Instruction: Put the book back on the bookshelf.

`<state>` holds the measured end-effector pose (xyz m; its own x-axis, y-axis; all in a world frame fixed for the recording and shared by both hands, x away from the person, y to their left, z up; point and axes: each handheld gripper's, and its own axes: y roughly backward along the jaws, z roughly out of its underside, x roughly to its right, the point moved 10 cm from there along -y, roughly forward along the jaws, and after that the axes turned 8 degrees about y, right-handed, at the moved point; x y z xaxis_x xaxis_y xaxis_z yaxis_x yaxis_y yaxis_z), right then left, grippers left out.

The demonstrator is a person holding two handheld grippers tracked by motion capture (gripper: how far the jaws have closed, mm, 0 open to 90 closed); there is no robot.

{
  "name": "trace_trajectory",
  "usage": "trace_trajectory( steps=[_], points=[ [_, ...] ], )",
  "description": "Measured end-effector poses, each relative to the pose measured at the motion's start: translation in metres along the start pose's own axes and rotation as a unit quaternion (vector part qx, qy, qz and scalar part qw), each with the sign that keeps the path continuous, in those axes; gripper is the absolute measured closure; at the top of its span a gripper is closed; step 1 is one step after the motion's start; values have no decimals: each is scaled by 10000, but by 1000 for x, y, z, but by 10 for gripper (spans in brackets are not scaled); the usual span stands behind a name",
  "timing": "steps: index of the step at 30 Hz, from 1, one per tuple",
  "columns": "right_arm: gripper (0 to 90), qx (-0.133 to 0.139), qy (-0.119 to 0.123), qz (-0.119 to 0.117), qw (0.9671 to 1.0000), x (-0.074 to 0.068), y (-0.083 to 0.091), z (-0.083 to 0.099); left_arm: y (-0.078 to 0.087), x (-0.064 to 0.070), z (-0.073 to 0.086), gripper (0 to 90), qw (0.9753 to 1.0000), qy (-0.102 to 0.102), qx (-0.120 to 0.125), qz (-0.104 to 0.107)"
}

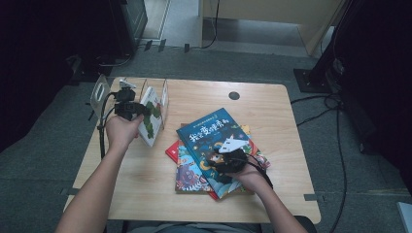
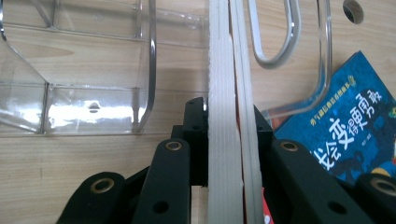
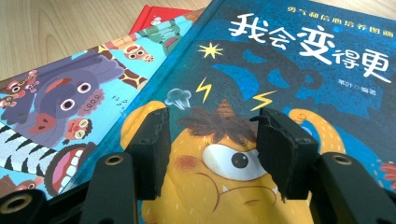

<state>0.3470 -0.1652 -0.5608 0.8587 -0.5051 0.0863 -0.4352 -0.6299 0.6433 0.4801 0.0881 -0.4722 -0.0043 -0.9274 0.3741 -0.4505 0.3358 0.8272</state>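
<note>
High view: my left gripper (image 1: 130, 108) holds a thin picture book (image 1: 150, 116) upright at the clear acrylic book rack (image 1: 164, 99) on the table's far left, forearm reaching forward, hand wrapped round the grip. My right gripper (image 1: 228, 162) hovers over the blue monster book (image 1: 214, 136) topping the stack at centre, wrist bent inward.

Left gripper view: the jaws are clamped on the book's white page edges (image 2: 229, 116), with the rack's divider (image 2: 152, 60) just beside. I judge the book could catch a divider or tip if released unsupported.

Right gripper view: jaws spread wide above the cover (image 3: 243, 158), gripping nothing. Pressing flat risks shoving the stack, animal book (image 3: 60, 107) included.
</note>
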Motion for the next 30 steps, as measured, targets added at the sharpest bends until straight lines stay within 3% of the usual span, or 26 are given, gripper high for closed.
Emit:
trace_trajectory(
  steps=[17,30],
  points=[
    [466,8,32,-34,10000,0,-1,-1,-19,6,-26,770,9998,138,33,-164],
    [470,11,49,-45,10000,0,-2,-1,-30,10,-26,766,9997,160,14,-183]
  ],
)
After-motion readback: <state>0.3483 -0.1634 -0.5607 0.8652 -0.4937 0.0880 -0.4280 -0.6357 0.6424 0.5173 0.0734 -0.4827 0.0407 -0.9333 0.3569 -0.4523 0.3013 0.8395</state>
